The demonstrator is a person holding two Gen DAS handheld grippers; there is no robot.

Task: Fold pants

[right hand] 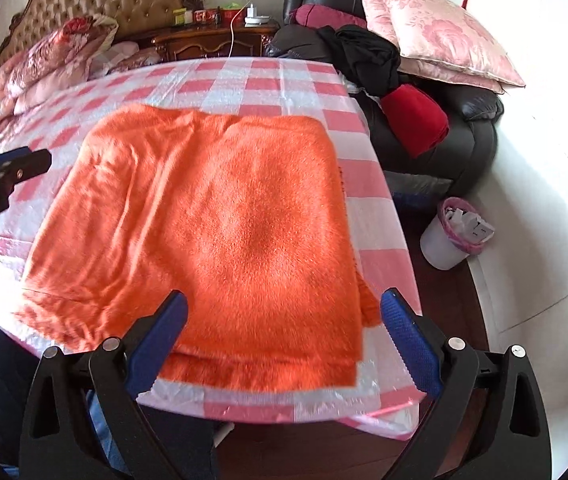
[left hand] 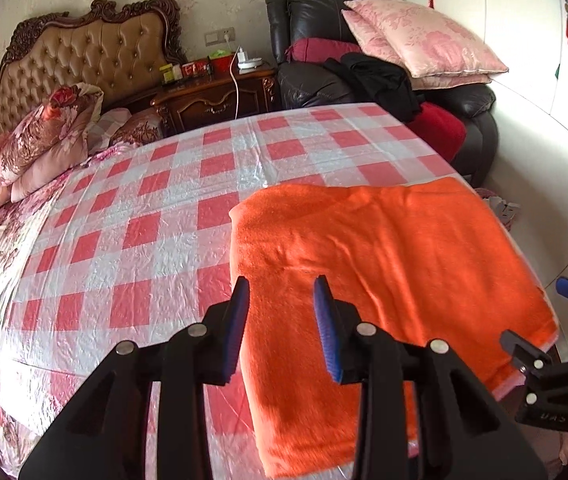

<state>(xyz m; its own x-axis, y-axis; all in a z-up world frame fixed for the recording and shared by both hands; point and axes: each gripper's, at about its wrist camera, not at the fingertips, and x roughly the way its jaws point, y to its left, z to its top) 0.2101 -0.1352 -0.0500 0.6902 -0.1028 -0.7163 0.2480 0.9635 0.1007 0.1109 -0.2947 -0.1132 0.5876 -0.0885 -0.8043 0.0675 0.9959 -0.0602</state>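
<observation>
The orange fleece pants (left hand: 383, 276) lie flat and folded on the red-and-white checked sheet (left hand: 144, 208), near the bed's near right corner; they also fill the middle of the right wrist view (right hand: 220, 232). My left gripper (left hand: 282, 292) is open and empty, hovering above the pants' left edge. My right gripper (right hand: 284, 308) is open wide and empty, above the pants' near edge. The right gripper also shows at the right edge of the left wrist view (left hand: 539, 316), and the left gripper at the left edge of the right wrist view (right hand: 24, 164).
Floral pillows (left hand: 32, 148) and a tufted headboard (left hand: 84, 56) stand at the far left. A wooden nightstand (left hand: 216, 96) and a black armchair (left hand: 383, 72) piled with pink cushions and clothes are behind the bed. A white waste bin (right hand: 451, 236) stands on the floor at the right.
</observation>
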